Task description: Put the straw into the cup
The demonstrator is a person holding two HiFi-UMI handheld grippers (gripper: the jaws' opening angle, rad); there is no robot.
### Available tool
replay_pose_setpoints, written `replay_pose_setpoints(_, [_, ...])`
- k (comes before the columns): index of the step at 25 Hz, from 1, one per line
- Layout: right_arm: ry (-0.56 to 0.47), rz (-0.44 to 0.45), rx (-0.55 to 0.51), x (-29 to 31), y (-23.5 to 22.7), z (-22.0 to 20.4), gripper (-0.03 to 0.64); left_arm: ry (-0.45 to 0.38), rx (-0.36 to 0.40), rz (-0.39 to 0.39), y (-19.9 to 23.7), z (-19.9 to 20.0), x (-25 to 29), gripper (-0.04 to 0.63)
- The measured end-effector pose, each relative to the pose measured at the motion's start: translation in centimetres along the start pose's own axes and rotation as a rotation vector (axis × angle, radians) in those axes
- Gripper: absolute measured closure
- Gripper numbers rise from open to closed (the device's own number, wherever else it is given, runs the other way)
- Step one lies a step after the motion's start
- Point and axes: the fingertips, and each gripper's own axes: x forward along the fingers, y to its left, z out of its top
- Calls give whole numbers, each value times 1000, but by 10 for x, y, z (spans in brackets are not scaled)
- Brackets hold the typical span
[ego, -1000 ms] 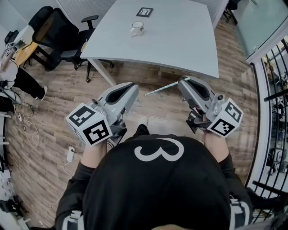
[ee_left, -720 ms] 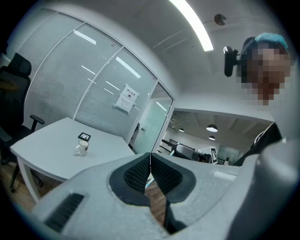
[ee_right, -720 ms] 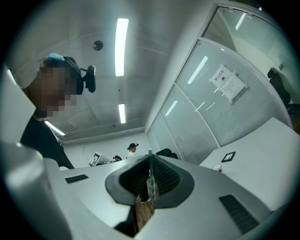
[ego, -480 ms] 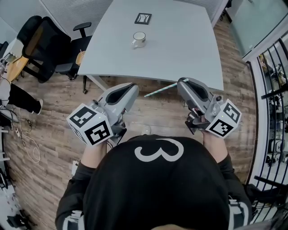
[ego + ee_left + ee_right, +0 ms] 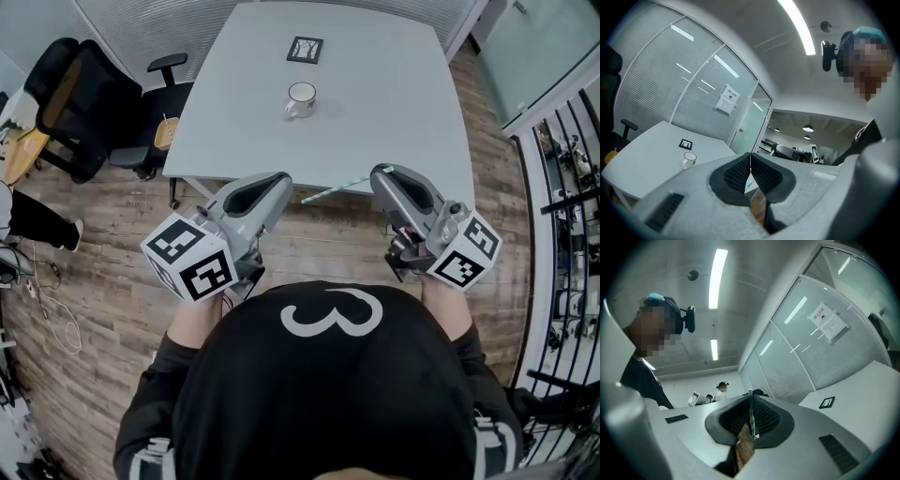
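Observation:
A white cup (image 5: pixel 301 97) (image 5: pixel 688 160) stands on the pale grey table (image 5: pixel 394 103), well ahead of both grippers. My right gripper (image 5: pixel 379 173) (image 5: pixel 751 405) is shut on a striped blue-and-white straw (image 5: pixel 336 189) (image 5: pixel 751 416). In the head view the straw sticks out leftward over the table's near edge. My left gripper (image 5: pixel 278 179) (image 5: pixel 750 160) hangs level beside it over the wooden floor, its pads closed together with nothing between them. Both grippers point toward the table.
A black-framed marker card (image 5: pixel 305 49) (image 5: pixel 686 144) (image 5: pixel 827 402) lies on the table beyond the cup. Black office chairs (image 5: pixel 89 98) stand left of the table. A glass wall and dark railing (image 5: pixel 562 178) run along the right. Wooden floor (image 5: pixel 103 253) lies underfoot.
The table, with the cup on it, has drawn nearer, and its near edge now lies under the gripper tips. Both grippers kept their pose, the straw still in the right one.

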Motion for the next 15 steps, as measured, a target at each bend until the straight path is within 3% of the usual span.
replay_pose_setpoints(15, [-10, -31, 9, 25, -40, 7, 586, 25, -3, -22, 38, 14, 31, 577])
